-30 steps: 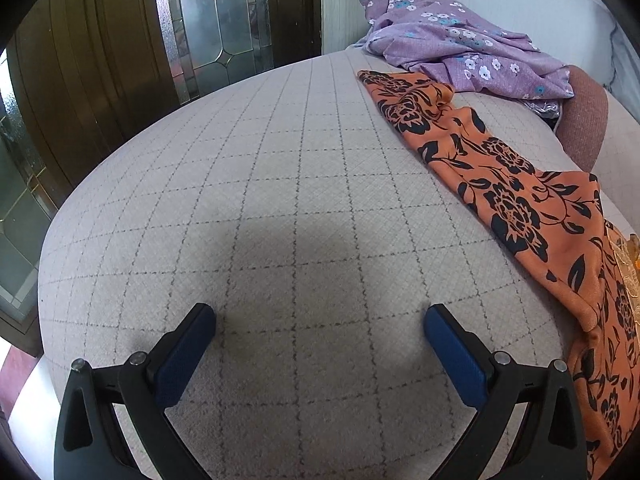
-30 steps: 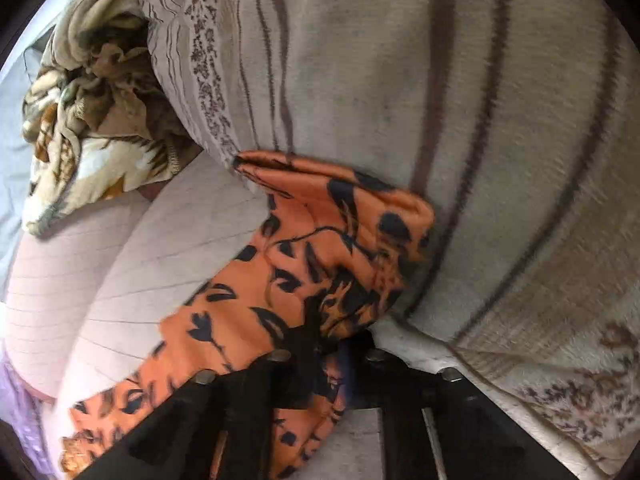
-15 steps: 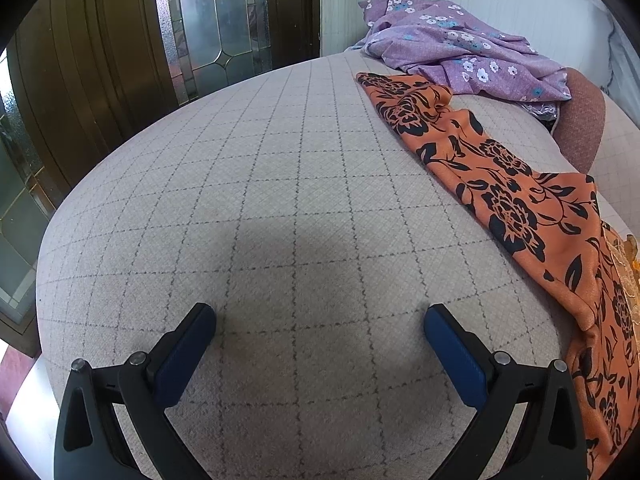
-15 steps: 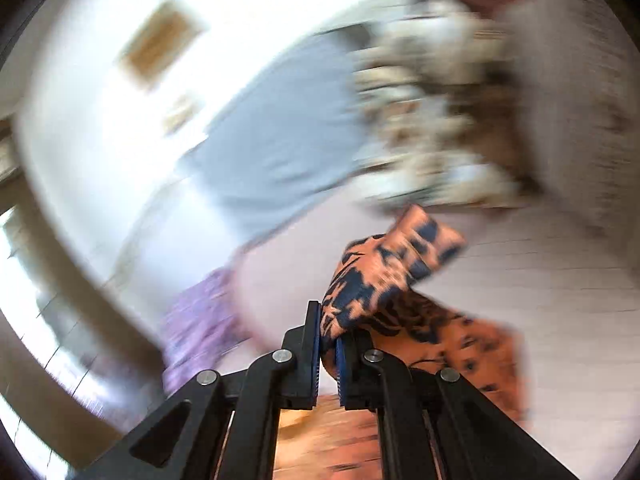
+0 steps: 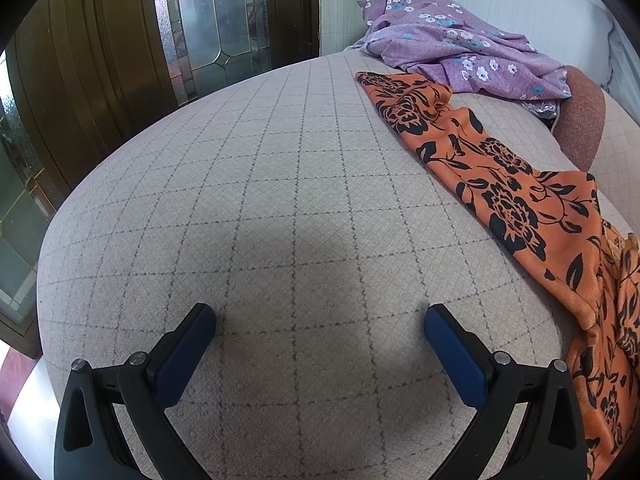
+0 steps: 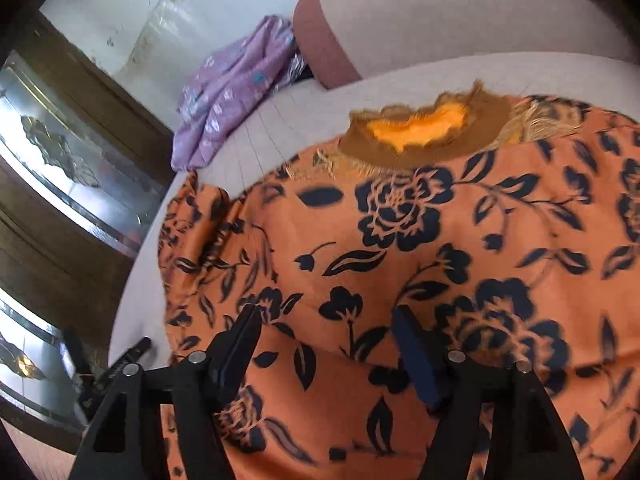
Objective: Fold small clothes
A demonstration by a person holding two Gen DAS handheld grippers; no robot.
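Note:
An orange cloth with black flowers (image 5: 516,196) lies along the right side of the checked grey cushion (image 5: 280,200). My left gripper (image 5: 320,326) is open and empty, low over the bare cushion, left of the cloth. In the right wrist view the orange cloth (image 6: 420,260) is spread flat and fills most of the frame. My right gripper (image 6: 326,320) is open just above it and holds nothing. A brown and yellow frayed piece (image 6: 424,132) lies at the cloth's far edge.
A crumpled purple flowered garment (image 5: 460,48) lies at the far end of the cushion, also in the right wrist view (image 6: 232,92). A reddish-brown bolster (image 5: 582,120) is beside it. A wooden door with glass panels (image 5: 208,24) stands behind the cushion's left edge.
My right gripper carried a pinched fold of the orange cloth across, then opened and let it go; the cloth now lies spread under it. My left gripper has hardly moved.

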